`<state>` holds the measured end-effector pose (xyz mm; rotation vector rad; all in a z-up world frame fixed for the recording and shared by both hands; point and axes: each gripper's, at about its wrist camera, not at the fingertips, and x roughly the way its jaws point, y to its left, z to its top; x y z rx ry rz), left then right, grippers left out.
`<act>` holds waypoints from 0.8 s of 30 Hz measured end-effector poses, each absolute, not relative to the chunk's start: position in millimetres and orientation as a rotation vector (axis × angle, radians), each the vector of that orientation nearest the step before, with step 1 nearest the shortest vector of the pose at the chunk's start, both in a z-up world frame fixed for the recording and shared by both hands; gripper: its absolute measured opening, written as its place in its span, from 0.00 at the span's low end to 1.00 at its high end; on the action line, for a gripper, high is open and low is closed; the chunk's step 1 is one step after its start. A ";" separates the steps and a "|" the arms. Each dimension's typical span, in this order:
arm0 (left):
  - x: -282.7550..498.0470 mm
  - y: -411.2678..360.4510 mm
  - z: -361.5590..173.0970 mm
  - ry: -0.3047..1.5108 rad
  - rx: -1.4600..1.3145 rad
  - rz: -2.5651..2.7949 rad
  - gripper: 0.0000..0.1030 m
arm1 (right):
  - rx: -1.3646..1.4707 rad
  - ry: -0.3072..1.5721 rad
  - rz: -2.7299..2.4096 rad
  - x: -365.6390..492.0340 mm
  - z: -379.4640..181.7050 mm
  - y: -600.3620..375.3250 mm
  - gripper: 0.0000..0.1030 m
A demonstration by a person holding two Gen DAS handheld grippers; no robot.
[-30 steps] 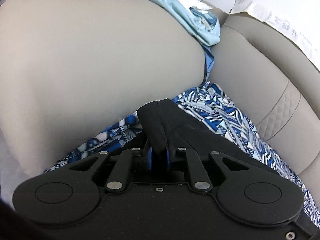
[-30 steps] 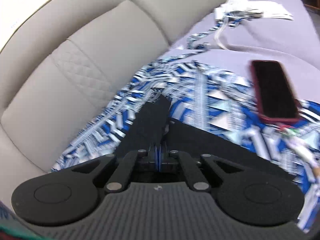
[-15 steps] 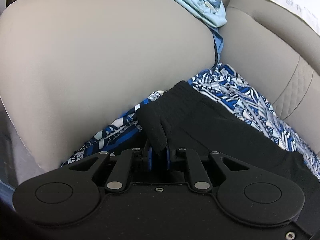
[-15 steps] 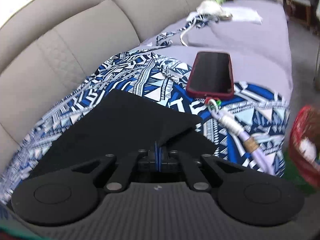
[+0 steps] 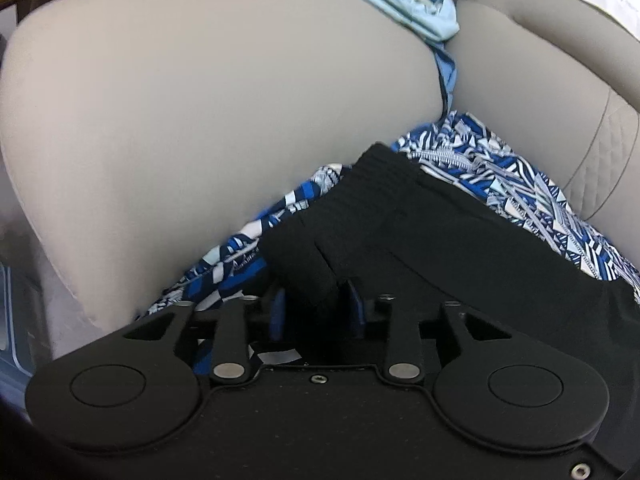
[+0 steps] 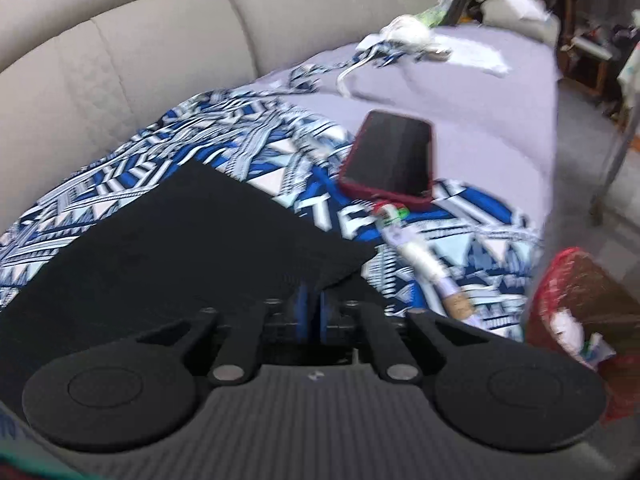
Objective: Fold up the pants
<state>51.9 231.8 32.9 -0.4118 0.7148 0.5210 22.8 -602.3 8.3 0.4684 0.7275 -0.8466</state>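
Holding: both claws grip the black pants (image 5: 460, 248), which lie spread on a blue-and-white patterned cloth (image 5: 516, 184) over the sofa seat.
Left gripper (image 5: 316, 300): its blue pads stand a little apart, with a bunched fold of the ribbed waistband wedged between them; it reads as a loose clasp on the pants, though how firmly it bites is hard to tell.
Right gripper (image 6: 310, 300): pads nearly touching, pinching a thin edge of the pants (image 6: 192, 240) at the corner nearest the camera.
Long axis: in the left view the pants run from the claw toward 2 o'clock, along the seat; in the right view the dark sheet fans from the claw toward 10 o'clock. The two claws appear to hold opposite ends, so the garment's length lies between them.
Nearer hand: each is at its own end; neither has to reach.
Pose: both grippers sit low and nearly level over the seat, pointing toward the sofa backrest (image 6: 132, 36).
Armrest (image 5: 200, 112): fills the left view from 9 to 12 o'clock, close beside the waistband.
Phone (image 6: 390, 160): red-cased, at 1 o'clock from the right claw, near the pants' far corner but apart from it.
Judgement: the next fold likely carries one end over the other along that axis.
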 end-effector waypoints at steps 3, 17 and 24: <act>42.8 220.1 47.0 0.656 -0.350 0.525 0.45 | 0.430 0.662 -0.863 15.5 19.6 -596.4 0.64; 73.1 76.6 99.0 0.489 -0.153 0.170 0.44 | 0.344 0.472 -0.378 66.6 61.2 -496.5 0.80; 133.7 -12.1 73.2 0.571 -0.071 -0.009 0.23 | 0.282 0.570 -0.038 117.6 53.7 -400.9 0.82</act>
